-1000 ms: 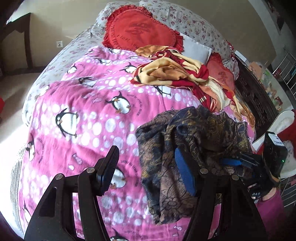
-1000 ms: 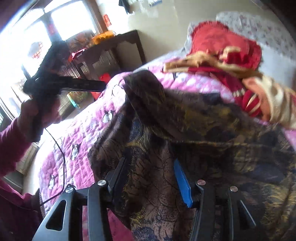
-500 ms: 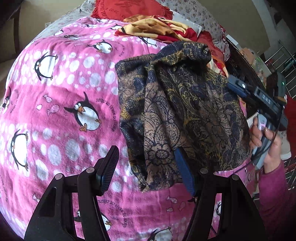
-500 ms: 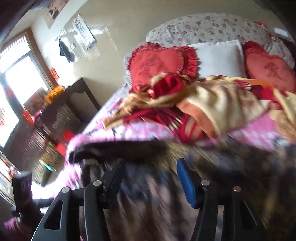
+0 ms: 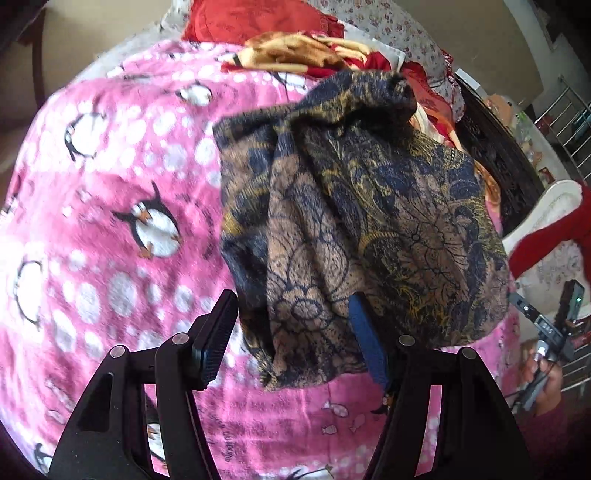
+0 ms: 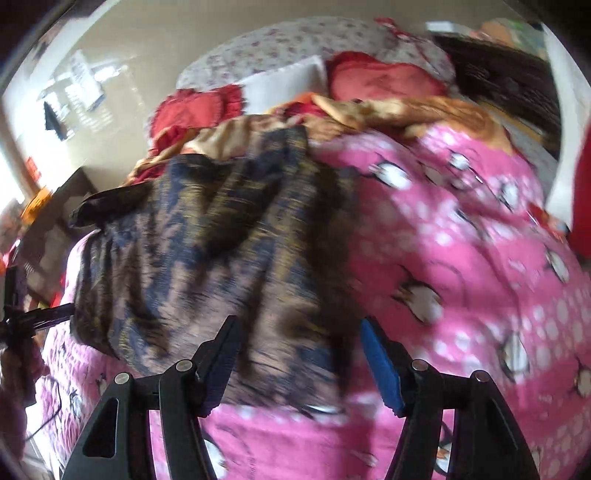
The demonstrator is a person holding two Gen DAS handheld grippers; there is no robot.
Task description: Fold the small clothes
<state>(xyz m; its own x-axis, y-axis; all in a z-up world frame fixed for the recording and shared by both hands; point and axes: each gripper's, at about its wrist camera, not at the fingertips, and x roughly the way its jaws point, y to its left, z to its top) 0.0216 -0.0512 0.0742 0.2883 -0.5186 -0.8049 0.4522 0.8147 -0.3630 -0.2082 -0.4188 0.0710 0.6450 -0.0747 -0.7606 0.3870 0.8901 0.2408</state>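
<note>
Lay spread across the bed, a pink penguin blanket (image 5: pixel 122 229), largest thing in view. Was piled at the far end with red cushions (image 5: pixel 255 20) and a red-and-tan cloth (image 5: pixel 306 51). Sat on the blanket, right of centre in the left view, a crumpled dark patterned garment (image 5: pixel 354 221), long axis running from the near hem away toward the cushions, one bunched end pointing at them. Hung over its near hem with jaws wide apart, gripping nothing, the left gripper (image 5: pixel 291 350). Stood likewise parted over the garment's blurred edge, the right gripper (image 6: pixel 303 354); contact could not be told
</note>
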